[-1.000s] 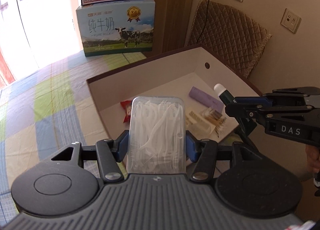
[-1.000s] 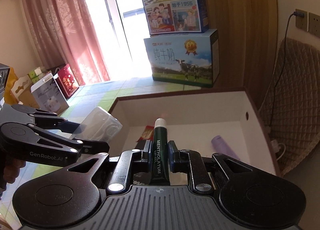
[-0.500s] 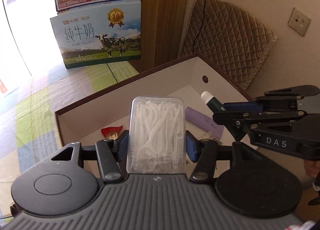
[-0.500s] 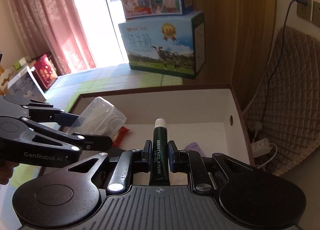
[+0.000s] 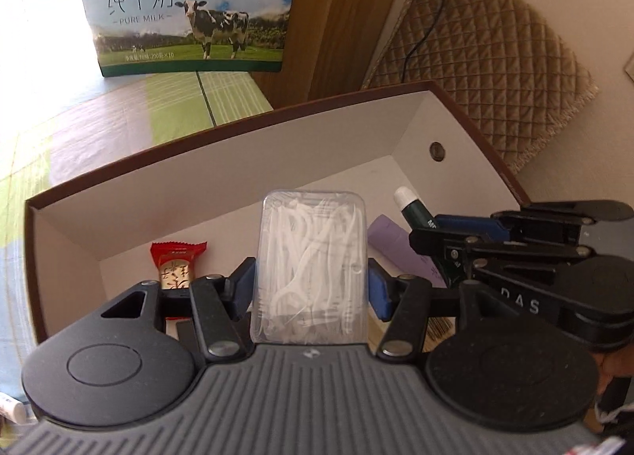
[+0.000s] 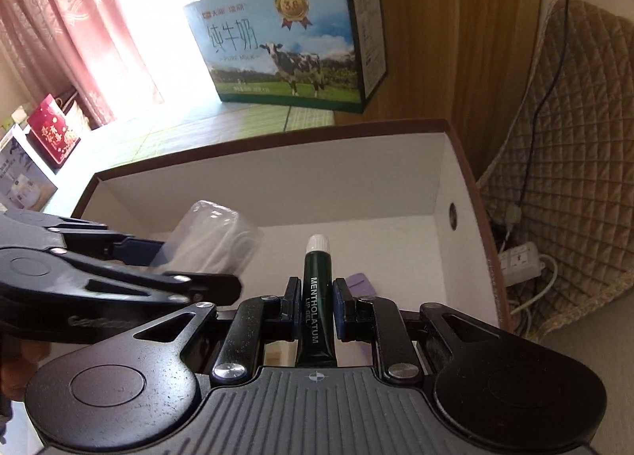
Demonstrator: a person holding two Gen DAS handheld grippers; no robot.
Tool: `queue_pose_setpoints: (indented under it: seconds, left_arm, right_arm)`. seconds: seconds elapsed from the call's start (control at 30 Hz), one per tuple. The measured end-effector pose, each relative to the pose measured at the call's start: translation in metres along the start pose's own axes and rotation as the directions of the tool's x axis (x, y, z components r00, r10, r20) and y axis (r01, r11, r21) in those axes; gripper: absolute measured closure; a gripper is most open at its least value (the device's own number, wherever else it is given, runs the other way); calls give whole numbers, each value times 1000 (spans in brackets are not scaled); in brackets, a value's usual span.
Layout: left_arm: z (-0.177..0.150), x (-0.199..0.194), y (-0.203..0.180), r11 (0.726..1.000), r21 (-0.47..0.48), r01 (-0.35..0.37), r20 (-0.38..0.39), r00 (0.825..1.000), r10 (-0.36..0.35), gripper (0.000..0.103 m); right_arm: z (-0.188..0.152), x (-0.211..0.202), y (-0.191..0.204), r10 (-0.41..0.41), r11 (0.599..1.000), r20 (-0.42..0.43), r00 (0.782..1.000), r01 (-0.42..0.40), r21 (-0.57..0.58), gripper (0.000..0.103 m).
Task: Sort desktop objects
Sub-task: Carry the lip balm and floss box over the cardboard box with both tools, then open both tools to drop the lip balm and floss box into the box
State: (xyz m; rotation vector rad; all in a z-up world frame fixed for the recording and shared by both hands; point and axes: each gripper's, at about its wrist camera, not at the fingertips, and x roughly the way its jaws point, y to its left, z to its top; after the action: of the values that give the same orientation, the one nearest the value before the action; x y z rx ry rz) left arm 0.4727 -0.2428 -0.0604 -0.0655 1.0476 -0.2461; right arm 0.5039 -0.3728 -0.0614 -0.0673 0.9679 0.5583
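Two milk cartons back the striped tablecloth; both clamped grippers, left gripper holding floss box, right gripper holding lip gel, now sit deeper over the box

Your left gripper and right gripper sit side by side, each clamped on an item.

Both wrist views close, angled down — share box interior.

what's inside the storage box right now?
On the storage box floor: a red candy packet, a purple packet and some brown sticks. The left gripper with its floss pick case covers the middle of the floor.
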Motion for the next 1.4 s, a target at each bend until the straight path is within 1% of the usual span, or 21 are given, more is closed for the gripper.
queue_pose_setpoints:
  seconds: [0.23, 0.5, 0.7, 0.87, 1.0, 1.17, 1.2, 1.27, 1.33, 1.4]
  left_arm:
    - [9, 22, 7, 999, -33, -4, -17, 1000, 4, 51]
    - [15, 32, 17, 998, -65, 7, -38, 999, -9, 51]
    - [16, 30, 23, 997, -78, 13, -27, 1000, -15, 51]
    - [15, 25, 24, 998, -64, -2, -17, 1000, 1, 51]
    - [14, 23, 28, 998, -60, -25, -22, 999, 24, 50]
    - [11, 17, 32, 998, -54, -45, -16, 999, 44, 45]
    - [10, 15, 33, 997, -54, -47, -15, 999, 46, 42]
    - [9, 12, 35, 997, -52, -49, -9, 999, 48, 40]
    - [8, 8, 36, 998, -47, -51, -4, 999, 51, 36]
    - [6, 3, 37, 998, -44, -54, 2, 999, 54, 34]
  right_arm:
    - [-1, 15, -5, 10, 1000, -21, 1000, -10, 0, 90]
    - [1, 26, -7, 16, 1000, -41, 999, -16, 7, 90]
    - [3, 33, -4, 18, 1000, -59, 998, -18, 2, 90]
    - [4, 37, -2, 17, 1000, -66, 998, -17, 0, 90]
    - [4, 36, -1, 11, 1000, -43, 999, -11, 1, 89]
    - [5, 31, -2, 22, 999, -19, 1000, -21, 28, 89]
    - [4, 29, -3, 25, 999, -17, 1000, -25, 35, 88]
    - [3, 25, -3, 33, 999, -13, 999, -32, 39, 79]
    - [2, 19, -2, 22, 999, -1, 1000, -22, 40, 52]
    - [0, 12, -1, 11, 999, 15, 1000, -11, 32, 42]
